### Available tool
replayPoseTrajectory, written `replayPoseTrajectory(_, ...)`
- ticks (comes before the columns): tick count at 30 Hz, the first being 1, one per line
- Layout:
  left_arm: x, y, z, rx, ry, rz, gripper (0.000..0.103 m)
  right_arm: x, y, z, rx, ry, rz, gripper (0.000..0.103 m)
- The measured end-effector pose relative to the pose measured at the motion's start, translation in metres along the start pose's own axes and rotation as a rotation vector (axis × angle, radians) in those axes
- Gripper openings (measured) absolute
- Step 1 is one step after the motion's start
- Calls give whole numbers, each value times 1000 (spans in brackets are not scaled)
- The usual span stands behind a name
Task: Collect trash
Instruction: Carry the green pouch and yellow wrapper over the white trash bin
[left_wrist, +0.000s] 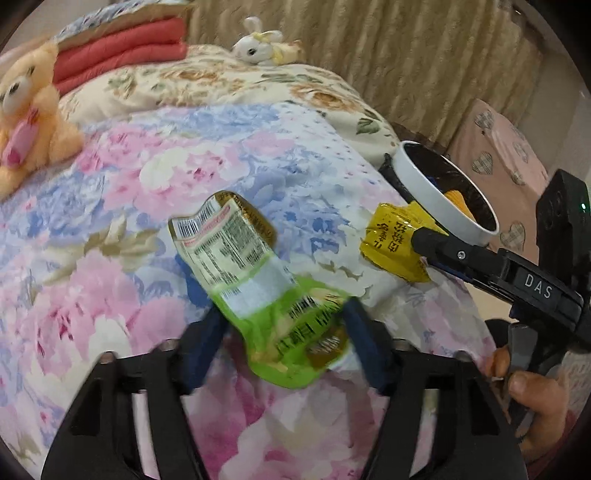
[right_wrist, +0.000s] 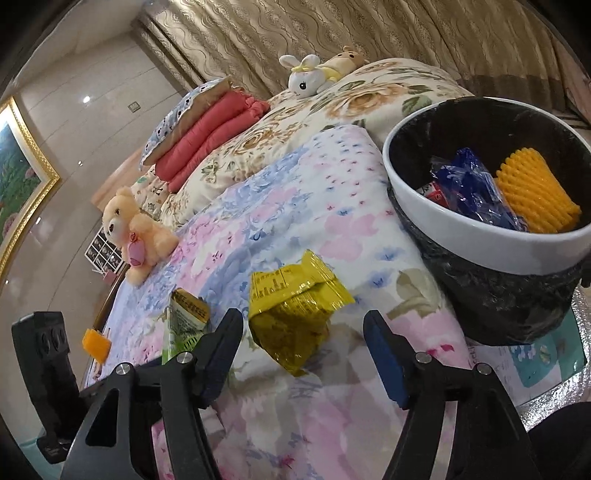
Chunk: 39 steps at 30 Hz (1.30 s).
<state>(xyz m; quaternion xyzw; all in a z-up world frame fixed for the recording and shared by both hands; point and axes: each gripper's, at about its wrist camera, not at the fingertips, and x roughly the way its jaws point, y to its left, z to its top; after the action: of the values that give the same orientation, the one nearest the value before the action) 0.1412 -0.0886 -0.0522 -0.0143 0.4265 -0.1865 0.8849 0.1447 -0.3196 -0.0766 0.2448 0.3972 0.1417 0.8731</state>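
bed: floral quilt (right_wrist: 295, 206) lay under both grippers | bin: white-rimmed trash bin (right_wrist: 480, 236) stood beyond right fingers, off their right side | left gripper (left_wrist: 284, 321): jaws apart, green wrapper (left_wrist: 258, 280) between fingers, contact unclear from blur | right gripper (right_wrist: 303, 325): jaws spread, yellow wrapper (right_wrist: 291, 314) loose between fingers, pads clear of it

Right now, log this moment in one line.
left tongs: open around green wrapper | right tongs: open at yellow wrapper | bin: beside bed
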Motion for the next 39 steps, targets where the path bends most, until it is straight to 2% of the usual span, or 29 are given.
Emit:
replayPoseTrajectory(1, 1, -1, 2, 31, 3, -3, 43, 0, 0, 0, -3, -1, -1, 70)
replayPoseTrajectory(4, 0, 2, 9, 96, -20, -16, 43, 1, 0, -2, -8, -2, -3, 70)
replayPoseTrajectory(6, 1, 9, 14, 106, -2, -43, 43, 1, 1, -1, -11, -2, -1, 70)
replayPoseTrajectory(10, 2, 31, 18, 6, 40, -91, 46, 3, 3, 0, -16, -6, 1, 70)
replayPoseTrajectory(12, 3, 35, 15, -38, 48, -94, 53, 4, 3, 1, -12, -7, 5, 70)
replayPoseTrajectory(14, 5, 36, 12, -88, 43, -65, 63, 6, 4, 2, -14, -7, 3, 70)
replayPoseTrajectory(17, 10, 33, 9, -135, 40, -18, 63, 10, 5, 3, -17, 0, -5, 68)
replayPoseTrajectory(19, 11, 28, 7, -132, 21, 20, 63, 12, 8, 3, -28, 4, -13, 65)
replayPoseTrajectory(21, 11, 23, 6, -111, 3, 33, 49, 13, 10, 3, -39, 5, -24, 50)
replayPoseTrajectory(22, 11, 20, 6, -103, 1, 17, 33, 13, 10, 3, -43, 9, -29, 44)
replayPoseTrajectory(25, 9, 14, 9, -65, -10, 32, 33, 12, 10, 1, -46, 4, -27, 43)
replayPoseTrajectory(39, -3, -18, 16, 10, -26, -47, 32, -17, 8, 7, -45, -47, -3, 42)
